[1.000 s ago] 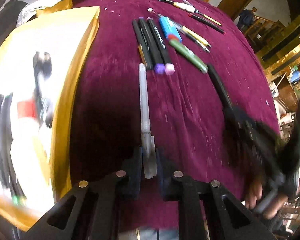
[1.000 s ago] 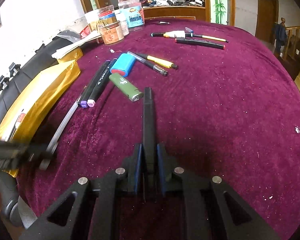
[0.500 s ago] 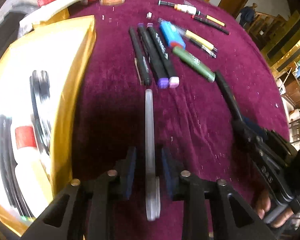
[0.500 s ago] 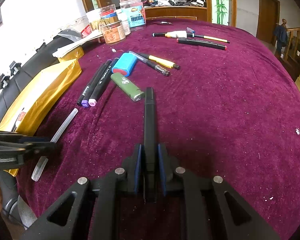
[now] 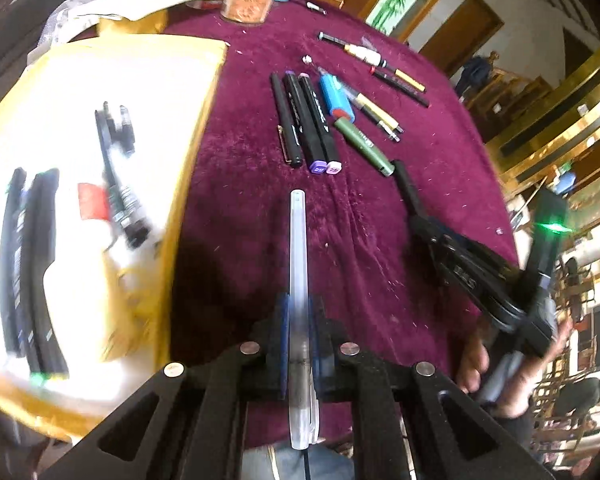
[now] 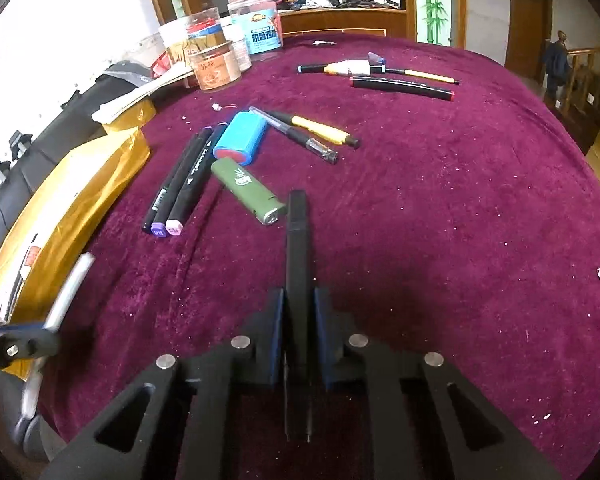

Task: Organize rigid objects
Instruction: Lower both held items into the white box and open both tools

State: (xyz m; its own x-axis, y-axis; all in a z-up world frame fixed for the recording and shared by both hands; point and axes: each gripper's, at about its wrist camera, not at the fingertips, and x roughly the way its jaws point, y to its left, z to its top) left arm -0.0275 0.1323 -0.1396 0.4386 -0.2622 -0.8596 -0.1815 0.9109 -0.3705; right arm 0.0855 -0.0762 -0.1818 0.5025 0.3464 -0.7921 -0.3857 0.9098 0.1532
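Clamping a clear pen (image 5: 299, 264) between jaws that have just been closing, the left tool (image 5: 299, 316) holds it above the maroon desk (image 5: 380, 240). The right tool (image 6: 299, 316) grips a black pen (image 6: 297, 256), its tip near the green lighter (image 6: 246, 190).

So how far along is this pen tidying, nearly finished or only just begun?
Partly done, by the look of it. Three black markers already lie side by side, with a green lighter and blue case beside them. In hand: the left gripper is shut on a clear pen, the right gripper on a black pen. Still scattered: the yellow pen and the far group around the red-tipped marker.
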